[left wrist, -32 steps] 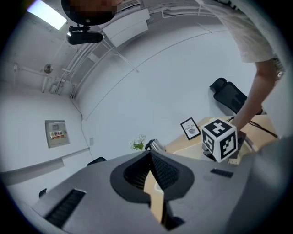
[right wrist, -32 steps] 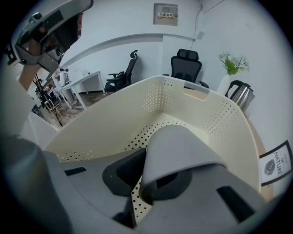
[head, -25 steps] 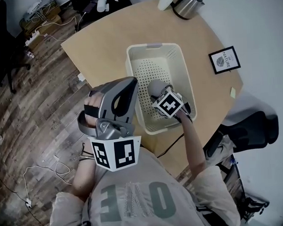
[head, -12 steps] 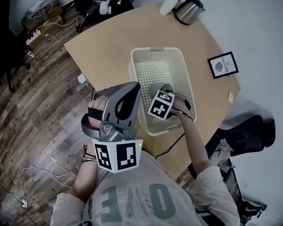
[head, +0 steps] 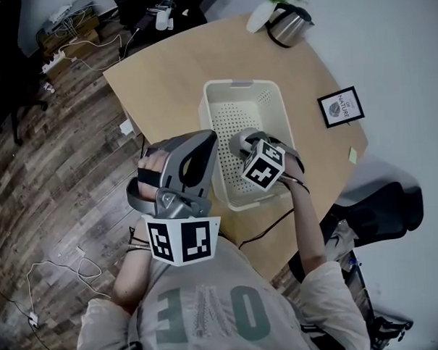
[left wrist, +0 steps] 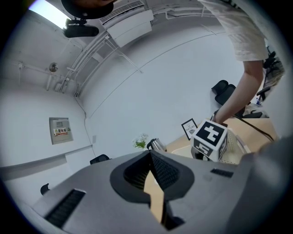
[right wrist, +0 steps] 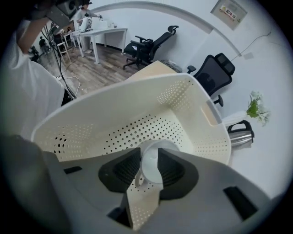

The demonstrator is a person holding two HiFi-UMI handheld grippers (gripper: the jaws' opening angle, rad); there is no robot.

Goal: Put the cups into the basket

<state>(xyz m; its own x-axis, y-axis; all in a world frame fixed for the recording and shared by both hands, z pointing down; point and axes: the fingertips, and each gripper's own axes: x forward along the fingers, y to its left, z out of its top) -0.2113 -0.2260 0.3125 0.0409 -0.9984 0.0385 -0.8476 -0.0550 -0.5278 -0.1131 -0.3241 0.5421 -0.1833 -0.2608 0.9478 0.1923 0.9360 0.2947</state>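
Note:
A white perforated basket point(head: 233, 85) stands on the tan table point(head: 164, 79). A white cup point(head: 240, 141) with a handle sits low inside the basket, near its front end. My right gripper point(head: 248, 149) reaches down into the basket over the cup. In the right gripper view the cup point(right wrist: 152, 161) shows between and just beyond the jaws of the right gripper point(right wrist: 149, 165), which are opening, and the pads no longer press on it. The basket's wall point(right wrist: 183, 100) fills that view. My left gripper point(head: 205, 140) is held high, left of the basket, shut with nothing in it point(left wrist: 151, 161).
A steel kettle point(head: 288, 22) and a white vase point(head: 258, 15) stand at the table's far end. A framed picture point(head: 341, 106) and a sticky note point(head: 352, 155) lie right of the basket. An office chair point(head: 383, 207) is at the right, and a cable point(head: 268, 225) hangs off the near edge.
The right gripper has shifted slightly right and turned inside the basket, with the cup now showing ahead of it. The left gripper has stayed in place.

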